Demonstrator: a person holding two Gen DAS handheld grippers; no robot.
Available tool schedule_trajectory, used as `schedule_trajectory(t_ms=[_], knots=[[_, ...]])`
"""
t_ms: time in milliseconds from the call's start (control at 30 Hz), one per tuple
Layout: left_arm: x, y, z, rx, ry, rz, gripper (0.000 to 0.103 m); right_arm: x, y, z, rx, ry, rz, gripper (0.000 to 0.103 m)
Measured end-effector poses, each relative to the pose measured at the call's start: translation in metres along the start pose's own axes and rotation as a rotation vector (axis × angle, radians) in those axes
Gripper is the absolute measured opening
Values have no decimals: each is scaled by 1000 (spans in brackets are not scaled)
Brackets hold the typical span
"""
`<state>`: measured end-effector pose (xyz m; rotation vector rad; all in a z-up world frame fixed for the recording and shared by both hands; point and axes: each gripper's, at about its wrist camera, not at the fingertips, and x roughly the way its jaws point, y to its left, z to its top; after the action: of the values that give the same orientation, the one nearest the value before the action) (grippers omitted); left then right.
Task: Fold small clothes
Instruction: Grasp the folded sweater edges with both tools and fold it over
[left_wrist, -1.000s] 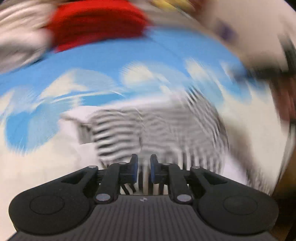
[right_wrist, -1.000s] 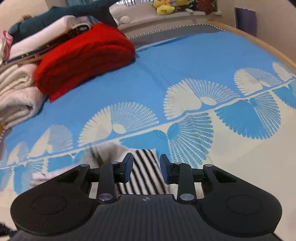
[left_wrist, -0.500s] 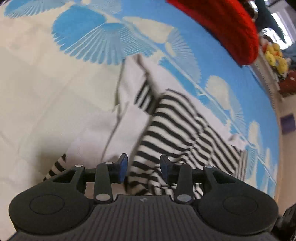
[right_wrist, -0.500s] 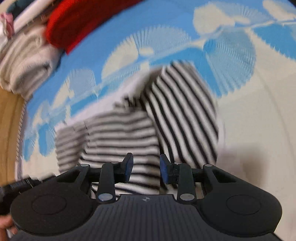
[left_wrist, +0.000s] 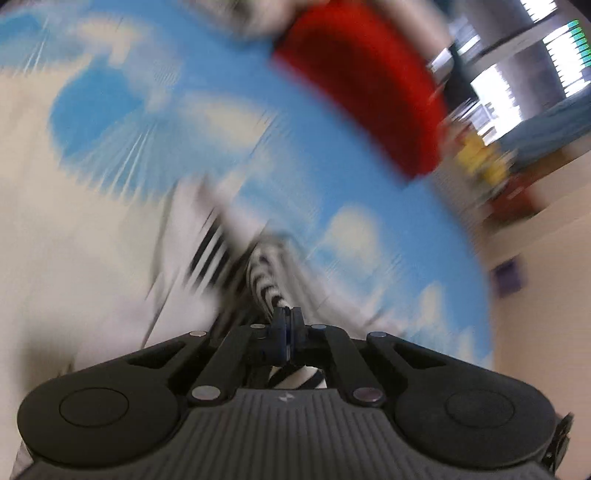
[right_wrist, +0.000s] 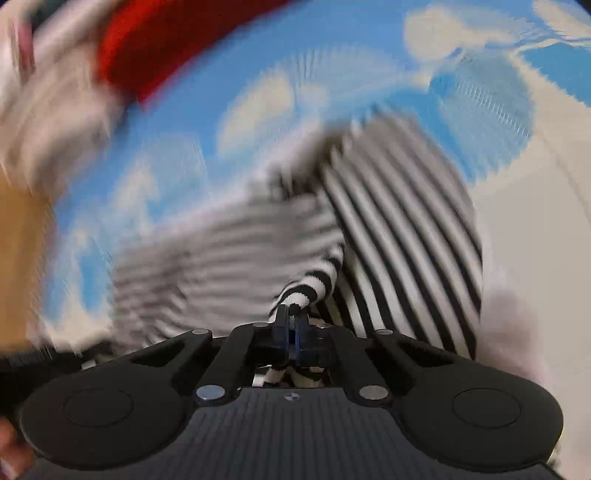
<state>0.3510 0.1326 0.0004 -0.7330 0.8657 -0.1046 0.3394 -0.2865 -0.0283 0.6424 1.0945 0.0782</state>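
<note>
A small black-and-white striped garment (right_wrist: 399, 221) lies crumpled on a blue and white patterned bedspread (right_wrist: 258, 96). My right gripper (right_wrist: 293, 314) is shut on a pinched fold of the striped cloth, which rises from its tips. My left gripper (left_wrist: 287, 317) is shut on another bunched part of the striped garment (left_wrist: 267, 280), with cloth also showing under the jaws. Both views are blurred by motion.
A folded red blanket (left_wrist: 369, 81) lies at the far side of the bed, also in the right wrist view (right_wrist: 177, 40). Pale folded towels (right_wrist: 48, 122) sit beside it. A wooden bed edge (right_wrist: 22, 258) is at left. Yellow toys (left_wrist: 476, 158) stand at the back.
Both grippers were open over the striped garment half a second ago; now both have shut on folds of it. Both cameras are swinging, blurring the scene.
</note>
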Motion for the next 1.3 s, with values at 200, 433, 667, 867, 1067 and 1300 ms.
schedule_trajectory(t_ms=[200,433,667,867,1067,1300], knots=[[-10,6,-1,47,-16,0,1,-68,-19,26,116,-332,143,1],[38,46,-23,-54,323,240,10,12,-55,-5,93,132,-201,6],[43,42,-30,-82,335,203,44,-10,-44,4,75,31,-85,36],[39,30,-22,-59,189,135,4,18,-40,-5,63,105,-125,2],[-4,4,-9,64,-22,14,4,-22,-22,11,47,-137,105,1],[39,45,-41,19,337,291,5,28,-56,-9,78,145,-182,13]])
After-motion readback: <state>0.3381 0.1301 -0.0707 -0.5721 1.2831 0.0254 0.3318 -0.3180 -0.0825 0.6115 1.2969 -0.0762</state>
